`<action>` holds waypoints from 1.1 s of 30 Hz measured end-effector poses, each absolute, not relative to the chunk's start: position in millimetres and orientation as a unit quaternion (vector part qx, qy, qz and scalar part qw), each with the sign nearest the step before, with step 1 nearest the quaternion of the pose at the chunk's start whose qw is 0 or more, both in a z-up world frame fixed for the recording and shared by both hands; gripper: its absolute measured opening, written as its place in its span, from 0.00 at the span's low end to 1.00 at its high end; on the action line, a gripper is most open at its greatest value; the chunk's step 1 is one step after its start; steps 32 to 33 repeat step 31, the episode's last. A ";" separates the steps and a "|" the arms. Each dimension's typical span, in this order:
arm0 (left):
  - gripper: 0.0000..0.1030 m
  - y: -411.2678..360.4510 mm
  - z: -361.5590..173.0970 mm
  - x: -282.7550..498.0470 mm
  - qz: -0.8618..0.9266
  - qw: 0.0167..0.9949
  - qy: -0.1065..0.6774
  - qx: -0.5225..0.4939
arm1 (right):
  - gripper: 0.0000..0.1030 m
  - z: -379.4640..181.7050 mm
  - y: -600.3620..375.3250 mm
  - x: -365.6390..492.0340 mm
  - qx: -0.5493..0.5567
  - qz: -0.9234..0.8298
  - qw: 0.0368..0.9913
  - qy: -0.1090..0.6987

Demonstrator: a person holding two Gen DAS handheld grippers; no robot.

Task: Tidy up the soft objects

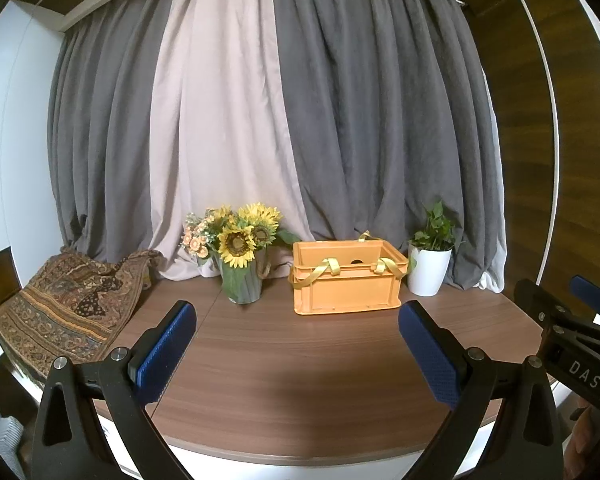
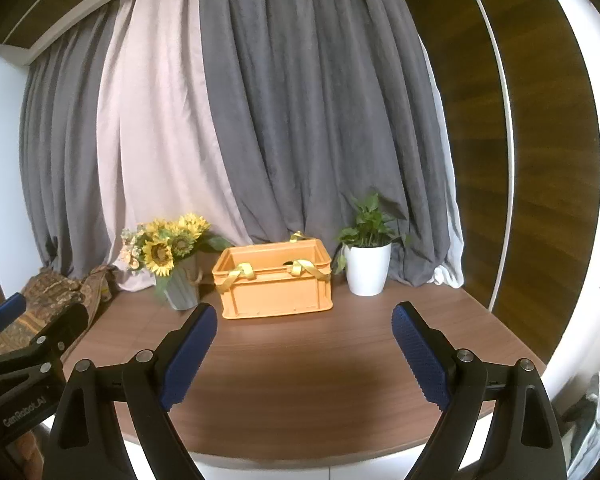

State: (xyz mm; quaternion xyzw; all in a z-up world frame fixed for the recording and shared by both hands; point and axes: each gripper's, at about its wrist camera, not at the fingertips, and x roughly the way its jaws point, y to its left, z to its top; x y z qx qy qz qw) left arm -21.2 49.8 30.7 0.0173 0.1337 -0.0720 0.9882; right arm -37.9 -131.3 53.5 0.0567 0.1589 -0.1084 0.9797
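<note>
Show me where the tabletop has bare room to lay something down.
The front of the table, from the orange crate forward to the near edge, is bare. The back row is crowded: patterned cloth at far left, sunflower vase, crate, potted plant. Narrow gaps separate vase, crate and plant.

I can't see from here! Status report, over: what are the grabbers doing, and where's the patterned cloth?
Left gripper open, empty. Right gripper open, empty. Patterned cloth heaped at table's left edge; orange crate ahead. Nothing blocking.

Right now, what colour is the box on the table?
Orange crate with yellow ribbons; the left wrist view shows it best.
</note>
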 end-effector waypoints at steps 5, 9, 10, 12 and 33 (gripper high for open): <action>1.00 48.9 30.6 -22.4 -0.069 0.988 0.134 0.018 | 0.88 53.1 -131.8 -38.2 0.057 -0.107 0.980 0.159; 1.00 47.9 31.1 -24.1 -0.067 0.989 0.134 0.017 | 0.88 52.8 -131.3 -38.6 0.057 -0.107 0.980 0.158; 1.00 47.6 31.5 -24.1 -0.067 0.989 0.134 0.017 | 0.88 53.1 -130.4 -39.2 0.057 -0.107 0.980 0.158; 1.00 48.3 31.1 -23.8 -0.067 0.989 0.134 0.017 | 0.88 53.6 -128.8 -40.3 0.056 -0.106 0.980 0.158; 1.00 48.9 31.6 -25.3 -0.061 0.989 0.136 0.014 | 0.88 55.8 -127.9 -39.5 0.056 -0.104 0.981 0.156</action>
